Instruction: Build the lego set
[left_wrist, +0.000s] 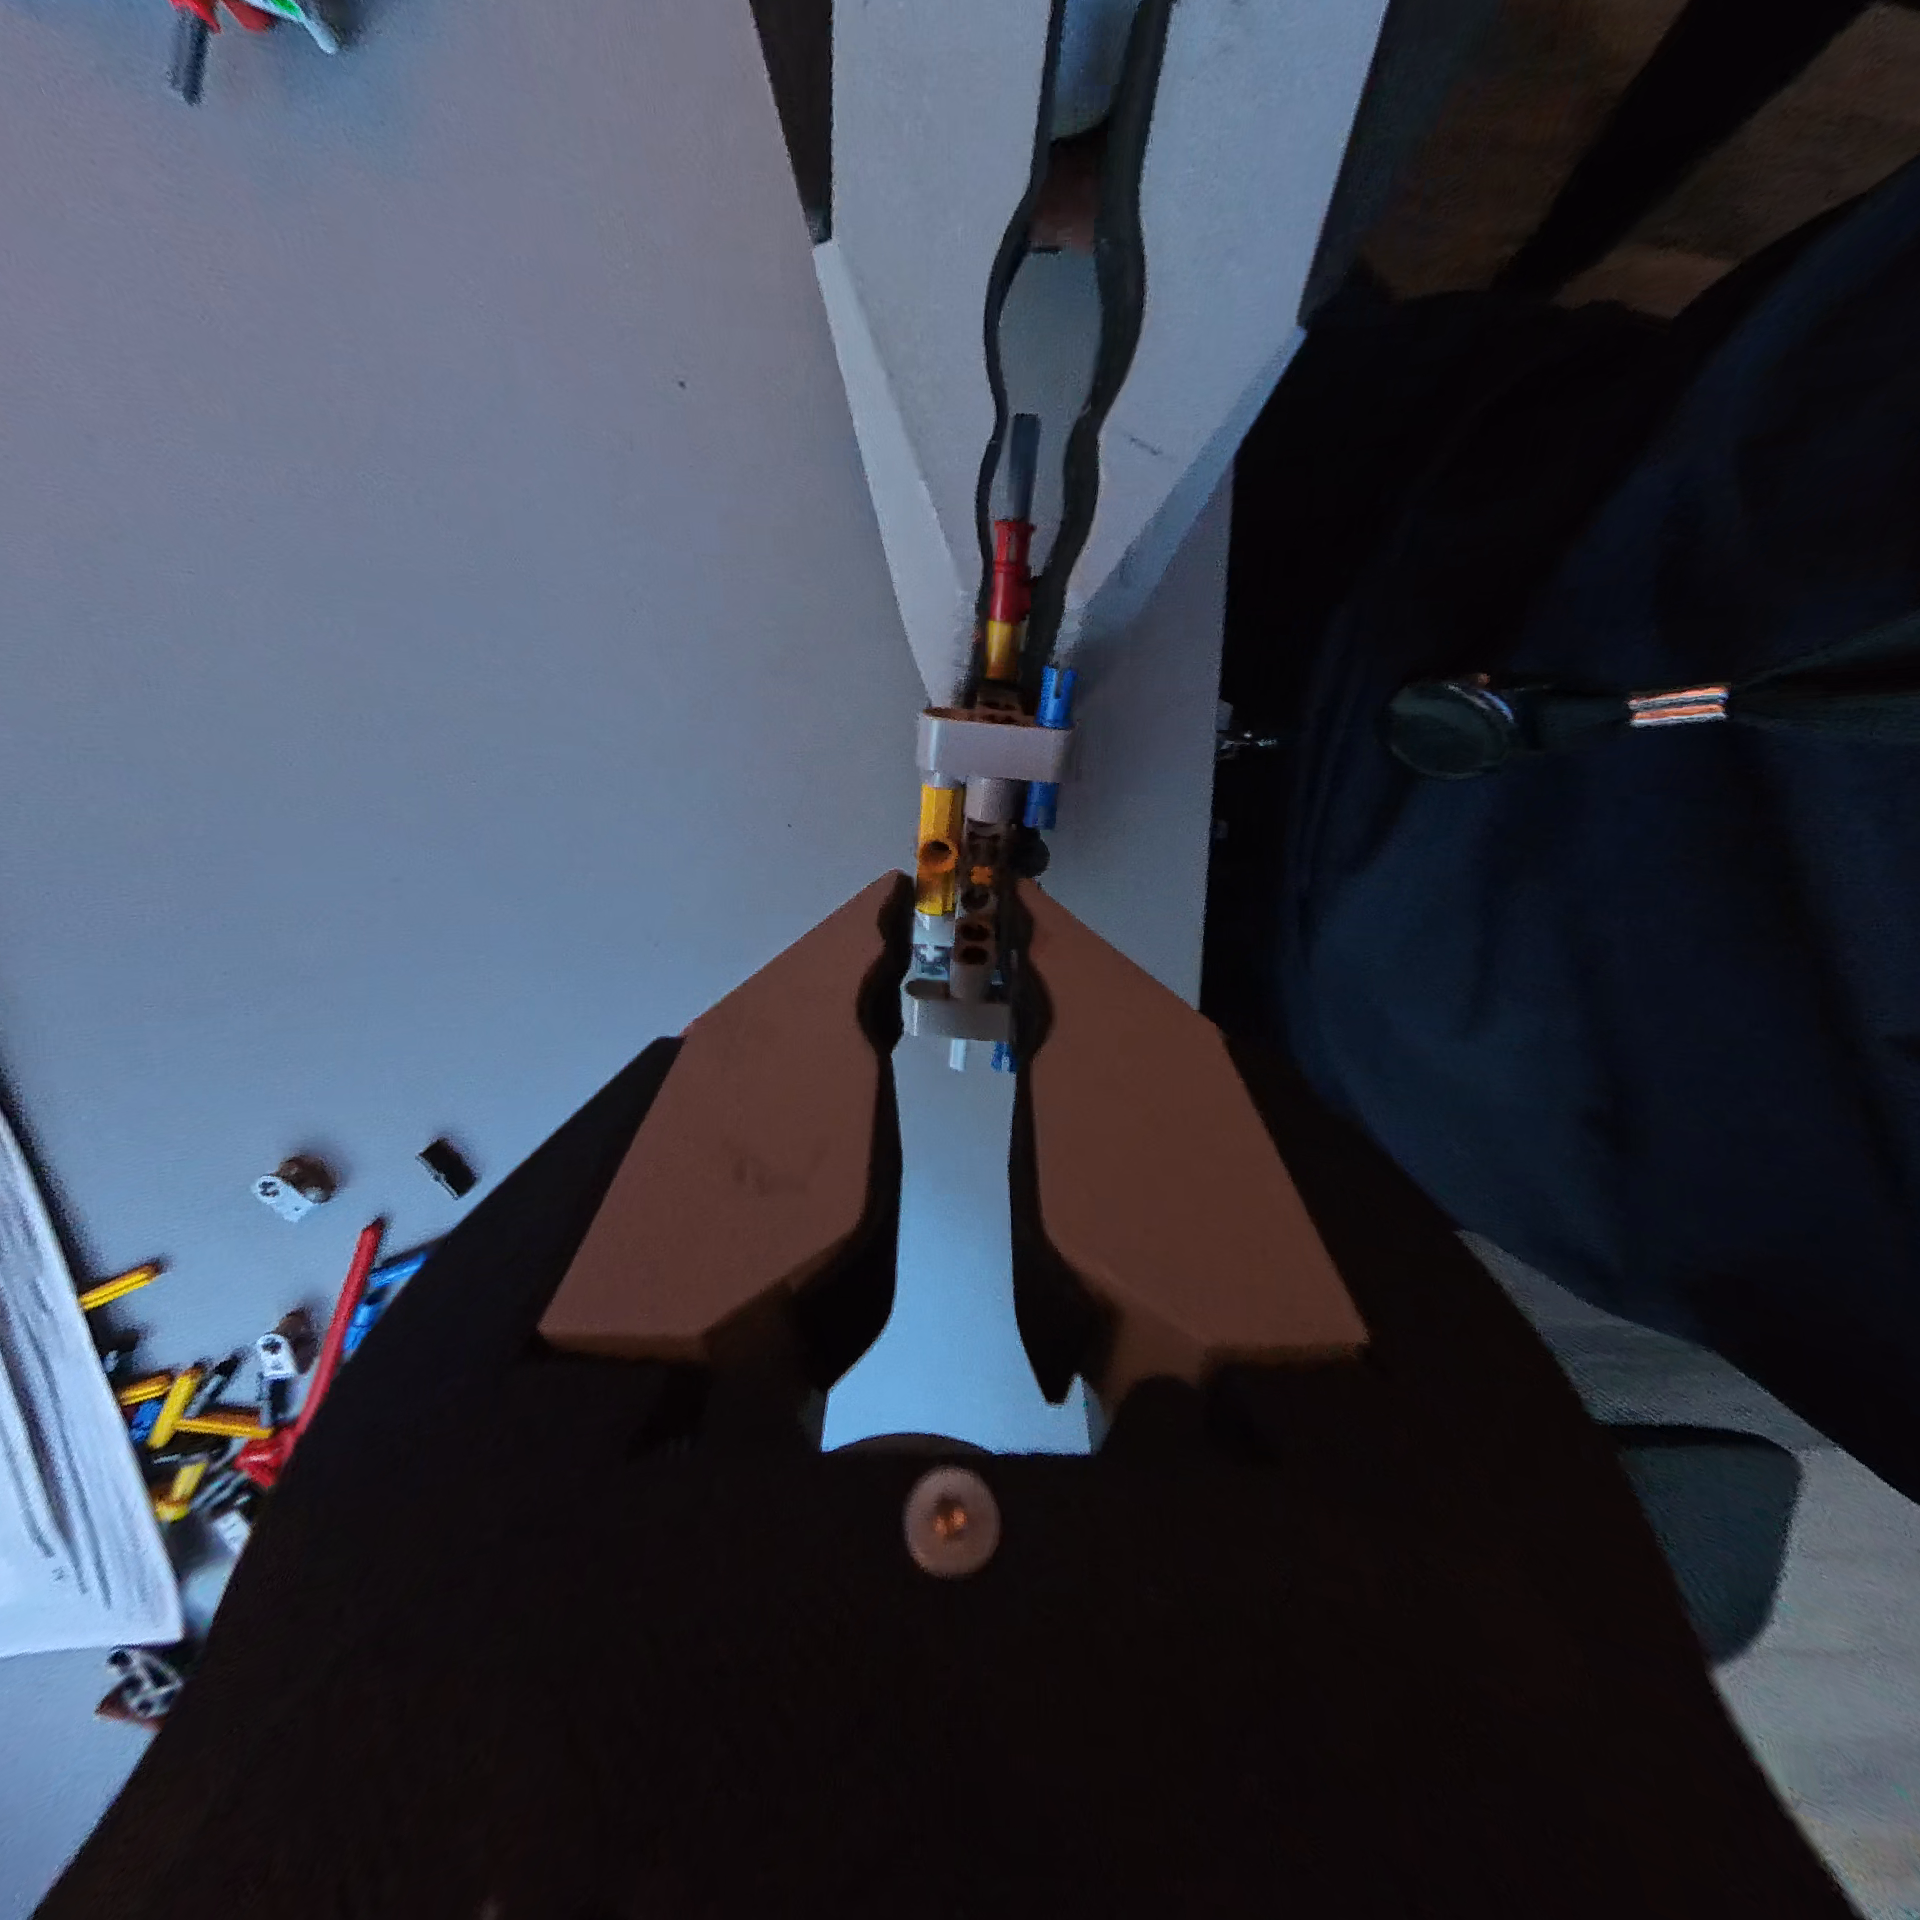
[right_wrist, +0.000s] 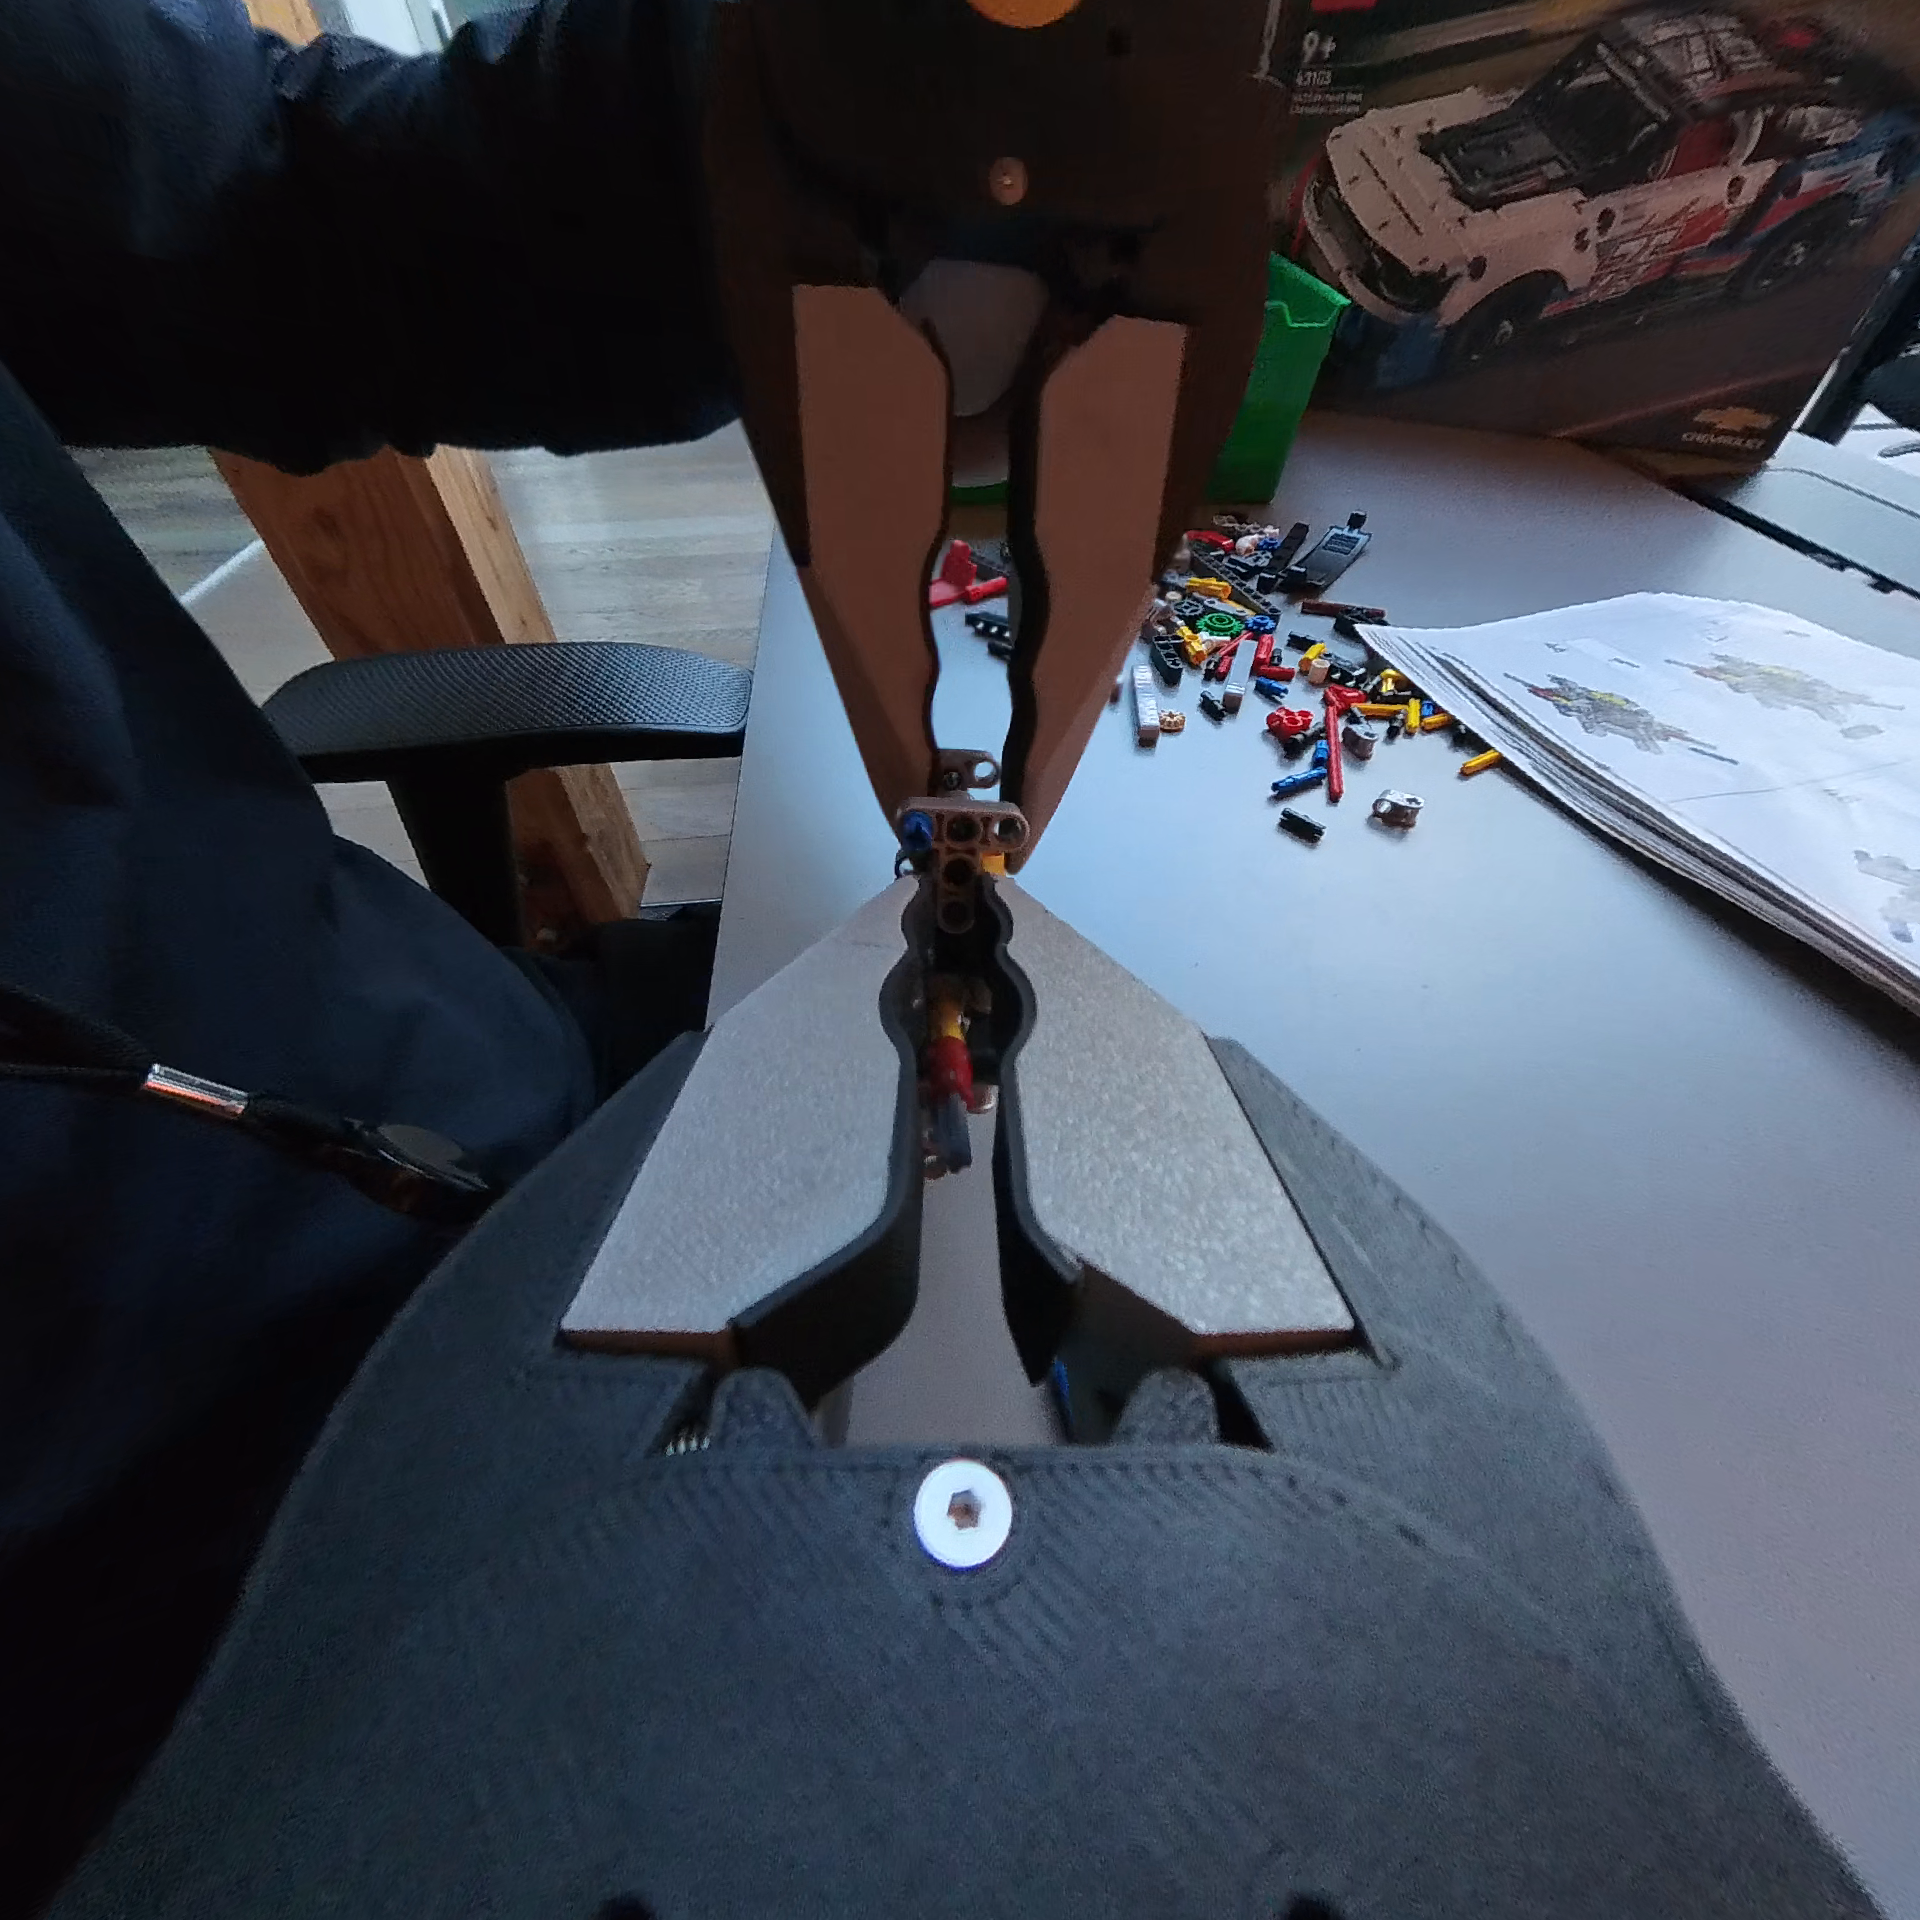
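small multicoloured brick assembly pinched between both claws, above table.

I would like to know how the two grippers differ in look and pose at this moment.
The left gripper has brown finger faces; the right gripper has speckled grey ones. They point at each other from opposite sides. Both close on opposite ends of the small brick assembly above the grey table.
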